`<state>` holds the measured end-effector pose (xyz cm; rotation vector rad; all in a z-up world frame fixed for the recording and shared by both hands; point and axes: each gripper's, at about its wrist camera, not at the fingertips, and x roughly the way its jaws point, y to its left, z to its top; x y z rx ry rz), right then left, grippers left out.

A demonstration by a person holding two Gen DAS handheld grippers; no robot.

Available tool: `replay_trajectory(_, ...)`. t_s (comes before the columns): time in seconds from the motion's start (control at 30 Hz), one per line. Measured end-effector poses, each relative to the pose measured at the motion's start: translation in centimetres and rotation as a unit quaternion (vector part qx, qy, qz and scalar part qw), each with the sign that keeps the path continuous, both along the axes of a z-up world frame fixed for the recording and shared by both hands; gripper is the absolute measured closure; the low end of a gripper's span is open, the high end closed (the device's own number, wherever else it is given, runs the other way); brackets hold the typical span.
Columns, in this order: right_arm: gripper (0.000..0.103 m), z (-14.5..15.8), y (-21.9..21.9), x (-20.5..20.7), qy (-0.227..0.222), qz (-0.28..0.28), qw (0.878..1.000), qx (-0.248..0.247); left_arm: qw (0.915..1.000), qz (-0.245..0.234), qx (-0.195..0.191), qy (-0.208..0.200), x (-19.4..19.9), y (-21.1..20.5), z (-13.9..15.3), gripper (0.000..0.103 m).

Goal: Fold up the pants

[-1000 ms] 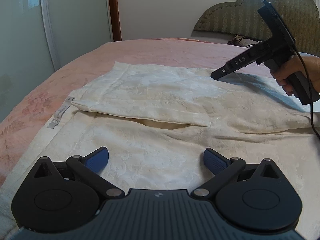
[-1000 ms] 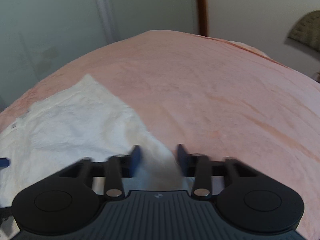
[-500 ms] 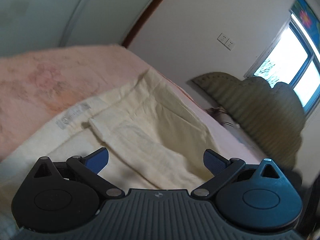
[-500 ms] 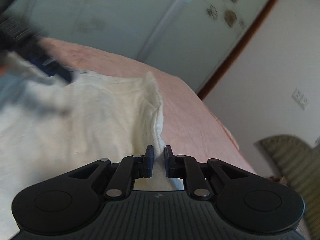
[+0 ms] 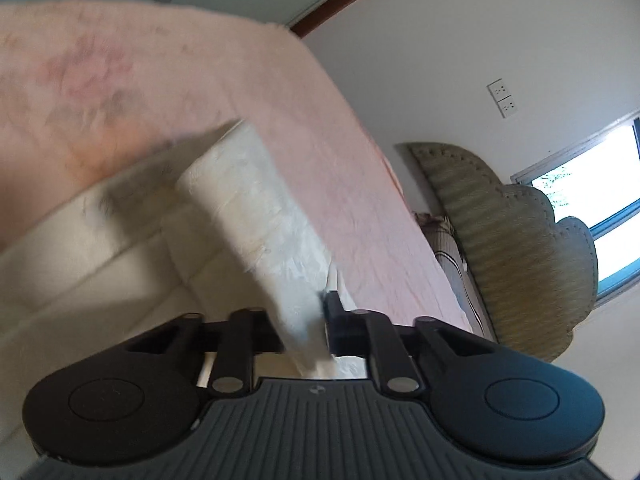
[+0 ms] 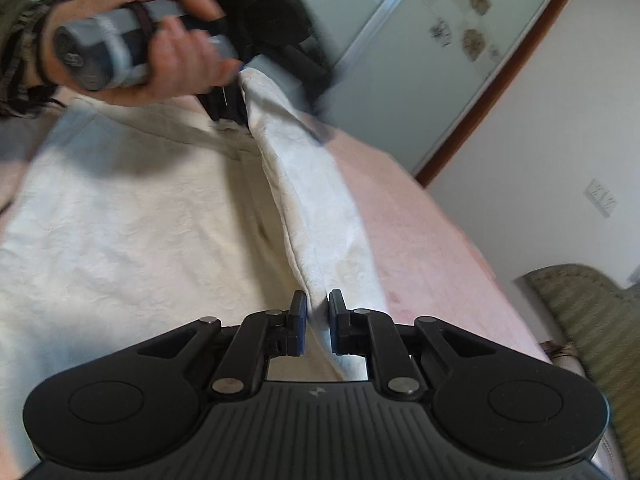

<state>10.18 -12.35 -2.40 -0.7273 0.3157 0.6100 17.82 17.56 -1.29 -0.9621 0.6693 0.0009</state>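
Cream pants (image 6: 120, 220) lie spread on a pink bedspread (image 6: 420, 248). My right gripper (image 6: 318, 308) is shut on a raised edge of the cloth, which passes between its blue pads. That lifted edge runs as a ridge up to my left gripper (image 6: 236, 104), blurred, held by a person's hand (image 6: 172, 52). In the left wrist view the left gripper (image 5: 304, 308) has its jaws closing on a strip of the pants (image 5: 248, 200). The cloth fills the gap and hides the left pad. The strip rises off the bedspread (image 5: 160, 80).
A padded olive headboard (image 5: 500, 240) stands at the right, also in the right wrist view (image 6: 592, 320). Glass wardrobe doors (image 6: 440, 40) and a white wall with sockets (image 5: 502, 98) lie beyond the bed. Bare pink bedspread stretches to the right of the pants.
My left gripper went from wide open to closed on the pants' edge and raised it. Both views rolled. The right gripper kept its hold and moved along the bed.
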Motion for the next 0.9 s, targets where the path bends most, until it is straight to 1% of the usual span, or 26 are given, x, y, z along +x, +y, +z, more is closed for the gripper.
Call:
replay_trajectory(0.03, 0.087, -0.3, 0.2, 0.3, -0.001, -0.007, 1.000, -0.008, 1.0000, 0.002, 0.001, 0.001, -0.2, 0.1, -0.2, 0.092)
replay_trajectory(0.07, 0.078, -0.6, 0.5, 0.5, -0.005, -0.014, 1.000, -0.016, 1.0000, 0.001, 0.001, -0.002, -0.4, 0.2, -0.3, 0.094)
replay_trajectory(0.1, 0.075, -0.9, 0.5, 0.6, -0.014, -0.019, 0.999, -0.021, 1.0000, -0.002, 0.001, -0.008, -0.6, 0.2, -0.6, 0.095)
replay_trajectory(0.13, 0.073, -1.1, 0.5, 0.9, -0.021, -0.025, 0.999, -0.023, 0.9999, -0.005, 0.000, -0.013, -0.8, 0.4, -0.5, 0.096)
replay_trajectory(0.23, 0.072, -1.6, -0.1, 1.9, -0.039, -0.063, 0.997, -0.029, 0.9994, -0.017, 0.018, -0.026, -1.2, 0.4, 0.2, 0.097)
replay_trajectory(0.3, 0.074, -1.6, -1.0, 2.2, -0.050, -0.095, 0.994, -0.021, 0.9986, -0.023, 0.031, -0.037, -1.8, 0.4, 0.7, 0.097)
replay_trajectory(0.33, 0.085, -1.5, -1.6, 2.2, -0.050, -0.108, 0.993, -0.017, 0.9980, -0.030, 0.037, -0.042, -2.0, 0.3, 0.9, 0.097)
replay_trajectory(0.37, 0.093, -1.4, -2.0, 2.2, -0.045, -0.117, 0.992, -0.016, 0.9974, -0.037, 0.041, -0.045, -2.3, 0.3, 1.1, 0.097)
replay_trajectory(0.4, 0.093, -1.3, -2.4, 2.1, -0.039, -0.120, 0.992, -0.012, 0.9967, -0.042, 0.049, -0.048, -2.6, 0.3, 1.4, 0.097)
replay_trajectory(0.47, 0.095, -0.8, -2.5, 1.1, -0.035, -0.114, 0.993, -0.010, 0.9935, -0.056, 0.080, -0.060, -3.6, 0.1, 1.9, 0.097)
replay_trajectory(0.57, 0.095, -0.1, -1.9, -1.6, -0.041, -0.090, 0.995, -0.027, 0.9874, -0.076, 0.122, -0.067, -5.7, 0.4, 2.3, 0.096)
replay_trajectory(0.67, 0.095, 0.7, -1.4, -4.9, -0.030, -0.063, 0.997, -0.026, 0.9838, -0.102, 0.133, -0.062, -8.0, 1.3, 2.0, 0.095)
replay_trajectory(0.77, 0.095, 0.4, -0.6, -8.5, -0.025, -0.040, 0.998, -0.041, 0.9802, -0.128, 0.141, -0.054, -9.9, 1.8, 1.2, 0.094)
replay_trajectory(0.9, 0.096, -0.3, 0.2, -11.6, 0.002, -0.026, 0.999, -0.034, 0.9719, -0.146, 0.182, -0.030, -11.7, 1.5, -0.3, 0.092)
